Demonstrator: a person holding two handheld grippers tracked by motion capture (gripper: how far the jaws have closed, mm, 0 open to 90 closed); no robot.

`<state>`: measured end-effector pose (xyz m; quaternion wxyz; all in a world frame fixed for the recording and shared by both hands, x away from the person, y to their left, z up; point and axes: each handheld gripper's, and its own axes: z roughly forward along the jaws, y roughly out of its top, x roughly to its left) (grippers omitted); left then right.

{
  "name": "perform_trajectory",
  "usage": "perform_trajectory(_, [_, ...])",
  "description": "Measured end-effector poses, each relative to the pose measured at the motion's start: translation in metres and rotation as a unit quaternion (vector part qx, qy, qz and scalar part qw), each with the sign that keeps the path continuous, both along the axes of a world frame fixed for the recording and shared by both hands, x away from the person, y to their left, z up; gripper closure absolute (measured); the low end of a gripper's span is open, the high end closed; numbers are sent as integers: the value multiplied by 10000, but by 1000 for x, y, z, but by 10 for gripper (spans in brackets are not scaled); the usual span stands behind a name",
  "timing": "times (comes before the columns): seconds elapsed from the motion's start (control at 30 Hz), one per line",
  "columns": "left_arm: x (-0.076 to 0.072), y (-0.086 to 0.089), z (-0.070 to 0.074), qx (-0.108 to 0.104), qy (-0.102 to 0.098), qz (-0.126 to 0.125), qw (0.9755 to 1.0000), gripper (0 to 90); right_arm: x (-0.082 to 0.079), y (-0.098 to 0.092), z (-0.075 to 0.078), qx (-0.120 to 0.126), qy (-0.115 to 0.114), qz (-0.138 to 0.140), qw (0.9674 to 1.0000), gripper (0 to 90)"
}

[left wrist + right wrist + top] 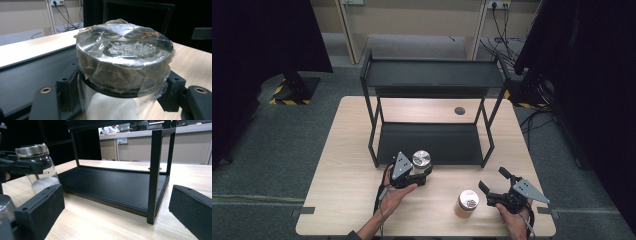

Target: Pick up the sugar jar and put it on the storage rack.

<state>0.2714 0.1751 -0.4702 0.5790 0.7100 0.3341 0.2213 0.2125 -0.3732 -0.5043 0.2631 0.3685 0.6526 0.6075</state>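
While gripped: a taped-lid jar [123,65] is pinched just under its lid by the left gripper [411,175].
Held jar: at the black shelf's [432,142] front edge.
Right gripper [497,192]: jaws spread, nothing between.
Second jar [468,201]: just beside its fingertips, on the table [347,170].

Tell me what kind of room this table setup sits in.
Probably a lab or recording space set up for handling trials, not a home. A bare wooden table stands on grey carpet between black curtains, hazard-striped stand bases sit on the floor, and cables run to wall sockets.
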Motion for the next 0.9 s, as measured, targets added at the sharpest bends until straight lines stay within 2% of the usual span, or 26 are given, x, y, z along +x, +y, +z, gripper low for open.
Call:
perform_trajectory(0.07, [-2,2,6,-39,-47,-11,10000,311,0,0,0,-2,-1,2,10000,4])
perform_trajectory(0.17, [0,7,16,-75,10,-99,9999,311,0,0,0,-2,2,0,10000,4])
perform_trajectory(0.27, [-2,7,28,28,-52,-112,9999,311,0,0,0,-2,1,1,10000,4])
perform_trajectory(0.37, [-1,10,35,-41,-28,-149,9999,311,0,0,0,-2,2,0,10000,4])
perform_trajectory(0.67, [2,14,60,-51,21,-241,9997,311,0,0,0,5,2,2,10000,4])
perform_trajectory(0.9, [6,21,76,-33,-22,-342,9994,311,0,-1,0,15,8,-3,10000,4])
